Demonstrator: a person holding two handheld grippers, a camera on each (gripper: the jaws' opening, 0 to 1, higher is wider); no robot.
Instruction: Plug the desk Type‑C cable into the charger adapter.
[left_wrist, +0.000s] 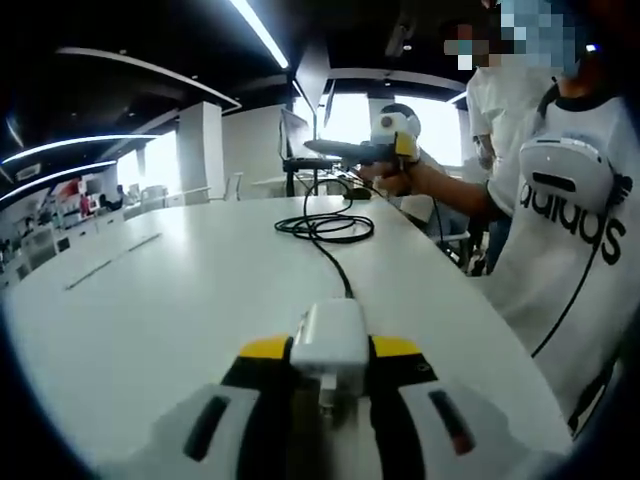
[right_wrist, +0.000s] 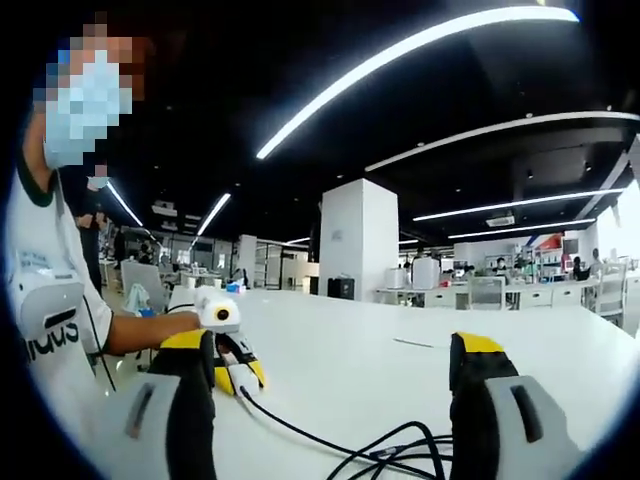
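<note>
A white charger adapter (left_wrist: 328, 335) sits between the yellow tips of my left gripper (left_wrist: 330, 350), which is shut on it just above the white table (left_wrist: 150, 300). A black Type-C cable (left_wrist: 335, 262) runs from the adapter's far end to a loose coil (left_wrist: 325, 226) on the table. Beyond the coil, a hand holds my right gripper (left_wrist: 395, 140) above the table's far end. In the right gripper view, my right gripper (right_wrist: 333, 345) stands wide open over the table (right_wrist: 350, 350) with nothing between its jaws. The coil (right_wrist: 400, 452) lies below it. The left gripper (right_wrist: 235, 370) holds the cable's end at the left.
The person in a white printed shirt (left_wrist: 570, 230) stands at the table's right edge, with another person behind. A dark monitor stand (left_wrist: 300, 150) is at the table's far end. A white pillar (right_wrist: 358, 240) and desks with chairs (right_wrist: 490, 292) lie beyond.
</note>
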